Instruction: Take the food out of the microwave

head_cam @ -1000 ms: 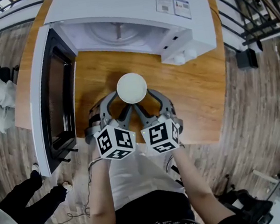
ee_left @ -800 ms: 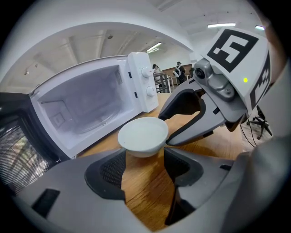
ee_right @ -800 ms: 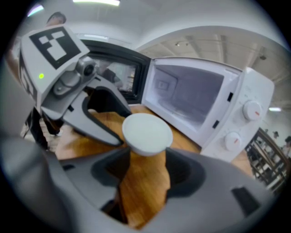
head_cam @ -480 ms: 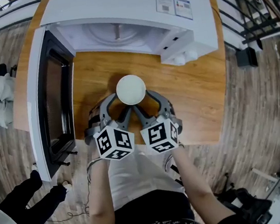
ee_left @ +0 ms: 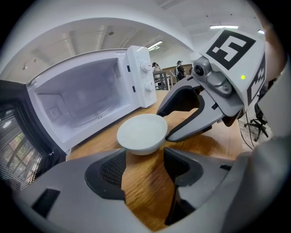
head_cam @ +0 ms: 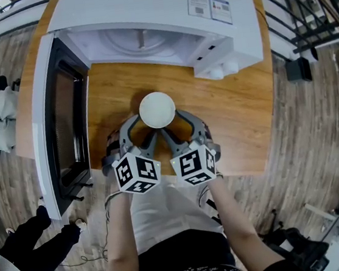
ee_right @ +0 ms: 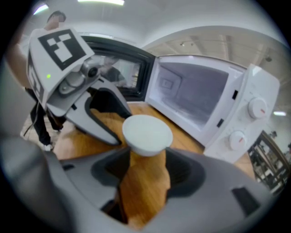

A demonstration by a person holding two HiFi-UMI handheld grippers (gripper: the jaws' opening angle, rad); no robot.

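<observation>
A white bowl is in front of the open microwave, over the wooden table. My left gripper and right gripper flank it from the near side, each with its jaws apart. In both gripper views the bowl sits right at the jaw tips, with bare wood showing between the pads. The outer jaw of each gripper touches the bowl's side. I cannot tell whether the bowl rests on the table or is carried. Only a pale surface shows inside it.
The microwave door is swung wide open to the left, past the table edge. Its cavity holds only the turntable. A person's legs are on the floor at lower left.
The bowl and both grippers have barely shifted, a touch to the left. The person at lower left has moved on the floor.
</observation>
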